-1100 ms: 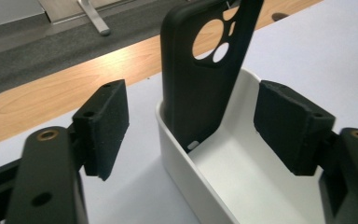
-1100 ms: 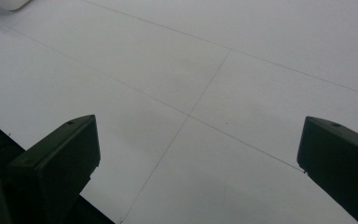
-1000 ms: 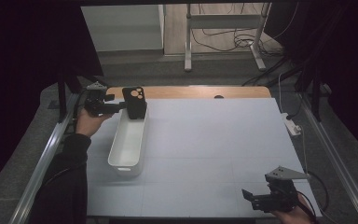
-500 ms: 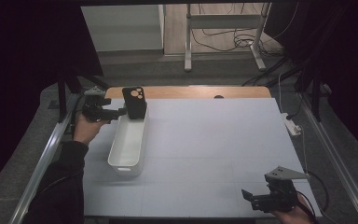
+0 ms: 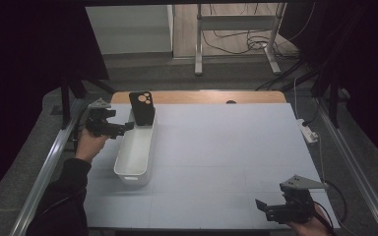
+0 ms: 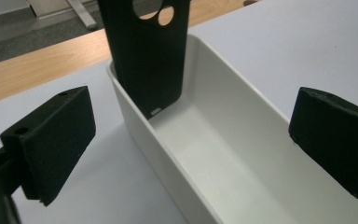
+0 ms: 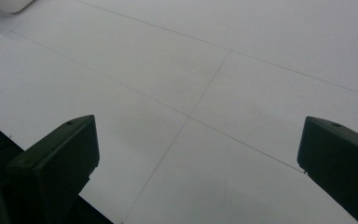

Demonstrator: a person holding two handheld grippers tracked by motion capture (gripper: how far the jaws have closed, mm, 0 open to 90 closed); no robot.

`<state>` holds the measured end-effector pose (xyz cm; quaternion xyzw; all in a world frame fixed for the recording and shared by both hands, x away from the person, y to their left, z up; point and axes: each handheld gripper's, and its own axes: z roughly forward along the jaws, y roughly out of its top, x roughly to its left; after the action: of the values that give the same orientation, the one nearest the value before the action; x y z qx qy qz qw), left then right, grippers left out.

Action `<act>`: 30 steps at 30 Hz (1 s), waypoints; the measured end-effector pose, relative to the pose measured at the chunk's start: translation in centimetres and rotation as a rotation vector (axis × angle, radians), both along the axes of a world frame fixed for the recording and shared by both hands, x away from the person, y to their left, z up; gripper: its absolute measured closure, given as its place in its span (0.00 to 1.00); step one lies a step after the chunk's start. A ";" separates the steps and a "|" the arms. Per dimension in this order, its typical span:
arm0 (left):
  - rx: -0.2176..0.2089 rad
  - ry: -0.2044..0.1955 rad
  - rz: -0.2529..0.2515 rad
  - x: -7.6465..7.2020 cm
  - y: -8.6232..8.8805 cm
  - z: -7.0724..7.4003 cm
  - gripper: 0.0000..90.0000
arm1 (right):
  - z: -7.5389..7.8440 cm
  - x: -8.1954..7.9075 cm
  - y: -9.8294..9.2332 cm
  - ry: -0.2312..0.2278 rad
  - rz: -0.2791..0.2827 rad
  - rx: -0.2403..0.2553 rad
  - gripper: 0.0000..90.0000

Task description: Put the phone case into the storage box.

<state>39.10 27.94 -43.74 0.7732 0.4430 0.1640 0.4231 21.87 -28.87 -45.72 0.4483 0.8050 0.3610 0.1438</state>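
Starting at the left of the high view, the left gripper (image 5: 123, 129) sits just beside the far end of the white plastic bin (image 5: 136, 153). Its jaws have just been opening and now stand wide, with nothing between them. In the left gripper view the black phone case (image 6: 145, 51) stands on its bottom edge inside the far end of the bin, leaning against the end wall, camera cut-outs at the top, clear of both pads.

The case looks light and thin, probably a flexible shell that gives a little under a squeeze, with a matte and not very slippery surface. It is unlikely to break, but propped as it is, a nudge could tip it flat into the bin. A sound grip would pinch its two long side edges near the middle, or the free top edge above the rim, away from the cut-outs.

Across the pale table mat (image 5: 226, 147), well apart at the near right corner, the right gripper (image 5: 270, 209) rests low, jaws wide and empty.
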 end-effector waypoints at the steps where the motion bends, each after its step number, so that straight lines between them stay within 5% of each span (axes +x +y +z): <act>1: -0.003 -0.002 -0.004 -0.2 -0.1 0.0 0.01 | 0.0 0.0 0.0 -0.001 0.000 -0.002 0.00; 30: -0.031 -0.011 -0.053 -4.3 -1.0 0.4 0.01 | 0.0 -0.1 0.1 -0.008 0.013 -0.008 0.00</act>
<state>34.85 26.95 -43.35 0.7771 0.4226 0.1502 0.4415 21.74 -28.72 -45.70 0.4412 0.8088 0.3603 0.1464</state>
